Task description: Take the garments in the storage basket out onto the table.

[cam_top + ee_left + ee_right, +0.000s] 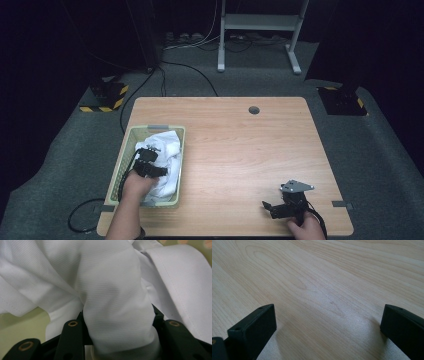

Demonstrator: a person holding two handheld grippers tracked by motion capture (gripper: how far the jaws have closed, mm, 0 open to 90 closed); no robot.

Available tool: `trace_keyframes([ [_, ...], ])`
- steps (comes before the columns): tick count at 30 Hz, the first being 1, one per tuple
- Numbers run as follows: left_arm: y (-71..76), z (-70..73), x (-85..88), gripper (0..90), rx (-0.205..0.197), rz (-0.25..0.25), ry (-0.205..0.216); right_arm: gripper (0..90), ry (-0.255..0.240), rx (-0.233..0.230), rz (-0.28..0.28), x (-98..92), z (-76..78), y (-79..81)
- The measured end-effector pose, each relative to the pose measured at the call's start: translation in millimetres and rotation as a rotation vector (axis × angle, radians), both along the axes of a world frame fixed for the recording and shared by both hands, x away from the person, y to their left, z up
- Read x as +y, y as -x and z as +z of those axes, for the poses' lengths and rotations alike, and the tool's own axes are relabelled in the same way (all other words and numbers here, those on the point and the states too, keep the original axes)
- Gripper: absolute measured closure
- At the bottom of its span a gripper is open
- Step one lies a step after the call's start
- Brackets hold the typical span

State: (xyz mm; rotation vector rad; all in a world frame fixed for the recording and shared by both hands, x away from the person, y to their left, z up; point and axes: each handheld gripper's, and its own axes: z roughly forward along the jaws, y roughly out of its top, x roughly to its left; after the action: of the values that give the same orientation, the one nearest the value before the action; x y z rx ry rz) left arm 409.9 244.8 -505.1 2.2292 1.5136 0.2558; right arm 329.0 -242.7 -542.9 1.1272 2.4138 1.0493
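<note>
A pale green basket (150, 129) stands on the left side of the wooden table (240, 145) with a crumpled white cloth (167, 145) inside it. My left gripper (148, 156) reaches down into the basket over the cloth. In the left gripper view a thick fold of the white cloth (112, 290) is pinched between the black jaws of the left gripper (120, 340). My right gripper (270, 210) rests low near the table's front right edge, pointing left. Its jaws stand wide apart, and the right gripper (327, 322) has nothing but bare wood (324, 277) between them.
A round cable hole (254, 109) sits near the table's far edge. A strip of grey tape (342, 204) marks the front right edge. Behind the table, on the grey carpet, are a white metal stand (257, 22) and cables (190, 67).
</note>
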Motion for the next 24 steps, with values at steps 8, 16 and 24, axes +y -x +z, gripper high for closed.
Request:
trace_keyframes([
  [8,-1.4,1.5,-2.8,61.4,0.01,0.004,-0.007,0.1,-0.004,0.001,0.001,-0.4,0.0,-0.2],
  [16,-2.7,2.4,-3.5,63.8,0.021,0.016,-0.009,0.1,-0.008,0.002,0.0,-0.7,0.0,-0.3],
  [24,-3.6,5.9,-7.5,64.6,0.024,0.012,-0.04,0.1,-0.007,0.002,0.001,-0.7,0.0,-0.3],
])
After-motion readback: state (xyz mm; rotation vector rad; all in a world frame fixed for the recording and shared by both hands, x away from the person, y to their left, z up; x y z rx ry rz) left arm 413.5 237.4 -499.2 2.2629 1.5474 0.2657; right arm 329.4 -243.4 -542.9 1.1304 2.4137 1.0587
